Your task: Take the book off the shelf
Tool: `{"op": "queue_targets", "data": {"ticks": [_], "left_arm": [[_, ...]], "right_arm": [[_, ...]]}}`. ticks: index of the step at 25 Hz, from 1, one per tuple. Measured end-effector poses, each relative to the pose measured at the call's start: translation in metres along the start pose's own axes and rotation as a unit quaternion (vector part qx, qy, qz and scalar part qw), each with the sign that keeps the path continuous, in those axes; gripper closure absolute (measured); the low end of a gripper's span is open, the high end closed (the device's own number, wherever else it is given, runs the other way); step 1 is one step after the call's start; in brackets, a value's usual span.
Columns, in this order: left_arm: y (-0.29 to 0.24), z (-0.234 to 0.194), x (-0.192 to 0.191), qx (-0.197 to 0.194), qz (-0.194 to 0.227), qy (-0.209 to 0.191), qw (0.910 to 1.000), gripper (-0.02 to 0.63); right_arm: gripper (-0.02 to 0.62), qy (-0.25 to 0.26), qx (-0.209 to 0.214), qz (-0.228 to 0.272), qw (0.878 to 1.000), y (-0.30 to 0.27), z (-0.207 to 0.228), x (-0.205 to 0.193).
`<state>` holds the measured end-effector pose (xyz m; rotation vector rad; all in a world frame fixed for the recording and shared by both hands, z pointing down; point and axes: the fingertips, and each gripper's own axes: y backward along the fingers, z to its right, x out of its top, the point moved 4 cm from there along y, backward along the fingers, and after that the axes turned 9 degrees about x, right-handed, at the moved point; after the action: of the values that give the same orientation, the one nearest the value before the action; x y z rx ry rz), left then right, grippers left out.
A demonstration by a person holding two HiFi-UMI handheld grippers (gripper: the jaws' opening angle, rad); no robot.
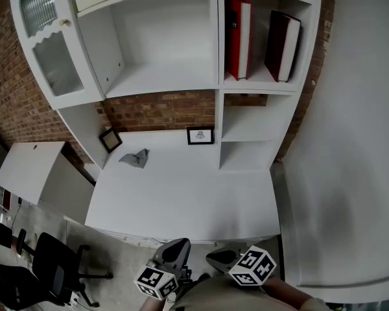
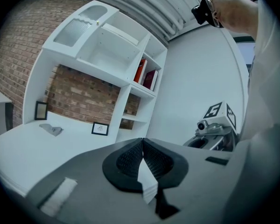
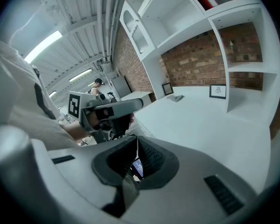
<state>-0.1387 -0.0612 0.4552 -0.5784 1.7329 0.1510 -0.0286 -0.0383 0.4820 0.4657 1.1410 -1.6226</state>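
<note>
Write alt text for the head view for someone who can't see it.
Two books, a red book upright and a maroon book leaning, sit in the top right compartment of a white shelf unit against a brick wall. The left claw and right claw sit at the bottom edge, short of the white desk, far from both.

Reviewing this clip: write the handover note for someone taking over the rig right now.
Left gripper: jaws together, empty, held low in front of the desk.
Right gripper: jaws together, empty, beside the left one.
Books: a red book and a dark red book stand in the upper right shelf compartment.
Done: nothing; neither book is touched.
Left: reach up, grip a book, pull it off the shelf.
</note>
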Motion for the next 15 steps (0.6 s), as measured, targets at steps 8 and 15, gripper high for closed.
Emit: {"op": "queue_targets", "data": {"ticks": [8,15], "left_arm": [[-0.053,0.037,0.019,0.003,0.003,-0.026,0.9997,0.601],[-0.069,0.047,0.021,0.026,0.005,-0.031,0.9992,0.601]], "right_arm": [[0.589,-0.01,0.016,0.029,0.999,0.046,0.048,0.01],[0.589,-0.021,0.034,0.043,0.998,0.06,0.073,0.015]]}}
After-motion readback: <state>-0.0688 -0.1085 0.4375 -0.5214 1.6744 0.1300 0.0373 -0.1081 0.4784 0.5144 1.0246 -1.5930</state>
